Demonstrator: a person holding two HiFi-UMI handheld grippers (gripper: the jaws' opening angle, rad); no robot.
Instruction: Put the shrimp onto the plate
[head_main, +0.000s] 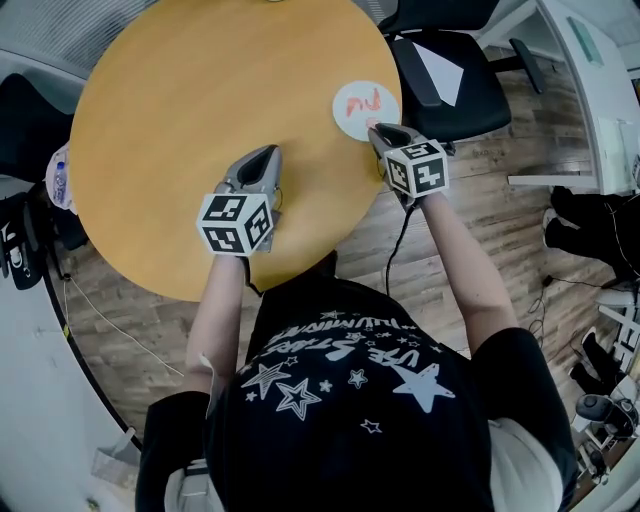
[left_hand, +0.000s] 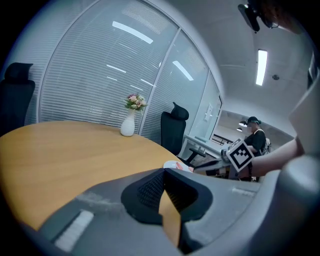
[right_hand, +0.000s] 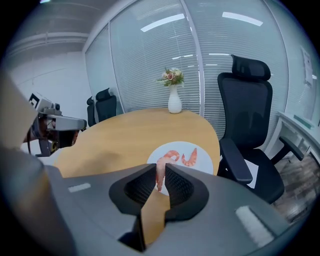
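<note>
Shrimp (right_hand: 162, 161) pinched in right gripper (right_hand: 160, 170) fingers by plate (right_hand: 205, 160), lower end hidden; left gripper (left_hand: 164, 173) fingers closed, empty.

**Star-print T-shirt and grey marker-cube grippers**

The person wears a black short-sleeved T-shirt (head_main: 350, 385) printed with white stars, some solid and some outlined, under a curved line of white lettering. Pale fabric shows at the T-shirt's lower corners. Beyond the T-shirt are the smooth grey-shelled left gripper (head_main: 268, 152) and the matching right gripper (head_main: 378, 130). Both have black ribbed jaw pads. On the end of each gripper nearer the T-shirt sits a white cube with black square markers: the left cube (head_main: 236, 223) and the right cube (head_main: 416, 168). A thin black cable (head_main: 397, 250) runs from the right gripper back toward the T-shirt.
</note>
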